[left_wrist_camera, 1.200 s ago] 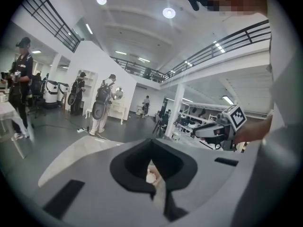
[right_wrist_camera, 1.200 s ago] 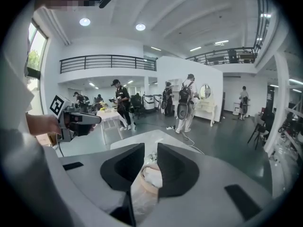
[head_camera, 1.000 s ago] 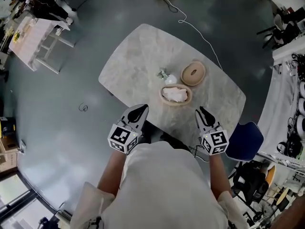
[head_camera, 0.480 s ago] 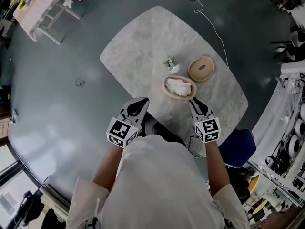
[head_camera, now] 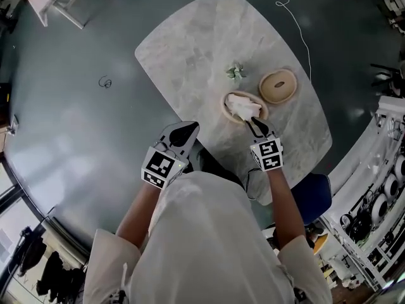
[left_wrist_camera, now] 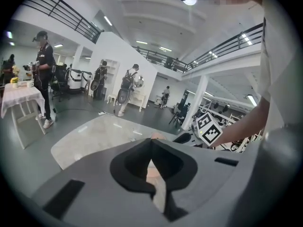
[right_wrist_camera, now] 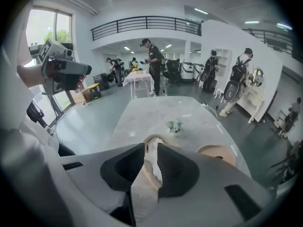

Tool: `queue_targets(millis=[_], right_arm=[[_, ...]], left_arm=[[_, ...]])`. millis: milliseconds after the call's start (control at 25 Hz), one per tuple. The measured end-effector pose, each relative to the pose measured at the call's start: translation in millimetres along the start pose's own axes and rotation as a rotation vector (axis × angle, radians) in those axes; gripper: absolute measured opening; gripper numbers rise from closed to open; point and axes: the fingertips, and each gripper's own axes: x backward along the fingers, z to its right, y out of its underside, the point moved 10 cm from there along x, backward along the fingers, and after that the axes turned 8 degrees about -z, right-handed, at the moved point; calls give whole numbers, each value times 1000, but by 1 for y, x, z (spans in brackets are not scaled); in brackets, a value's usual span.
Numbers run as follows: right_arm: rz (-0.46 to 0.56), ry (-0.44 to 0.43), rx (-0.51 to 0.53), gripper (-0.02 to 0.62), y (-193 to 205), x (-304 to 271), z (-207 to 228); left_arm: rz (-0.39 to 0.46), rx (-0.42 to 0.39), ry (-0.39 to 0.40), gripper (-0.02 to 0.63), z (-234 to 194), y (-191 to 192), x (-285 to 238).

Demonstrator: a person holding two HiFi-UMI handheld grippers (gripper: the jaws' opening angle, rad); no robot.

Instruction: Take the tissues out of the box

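While a person in a white shirt (head_camera: 209,233) stood at the near edge of a pale grey, marble-patterned table with rounded corners (head_camera: 190,49), each hand held a gripper towards it. Seen from the head camera, the right gripper (head_camera: 254,124) pointed steeply down, its tips just at the near rim of a round, tan wooden tissue box (head_camera: 225,104). Its jaws stood partly apart and gripped nothing. In the right gripper view, the gap between them framed the box's rim and the crumpled white tissues (head_camera: 242,106) heaped inside the open box. A round wooden lid with an opening in its centre (head_camera: 278,86) lay flat on the table just beside the box. A small green plant (head_camera: 236,72) stood just beyond the box. The left gripper (head_camera: 190,128) hung at the table's near edge, well apart from the box, its jaw tips closed together with nothing between them. A blue chair seat (head_camera: 316,198) sat at the person's right.
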Motion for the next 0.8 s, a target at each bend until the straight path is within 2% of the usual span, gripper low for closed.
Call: queue_targets(millis=[600, 800], right_arm=[[-305, -68, 209, 117, 34, -95, 24], [-352, -95, 251, 137, 37, -113, 25]], left_arm=[[-61, 64, 20, 8, 1, 25, -43], [-82, 88, 5, 8, -3, 36, -42]])
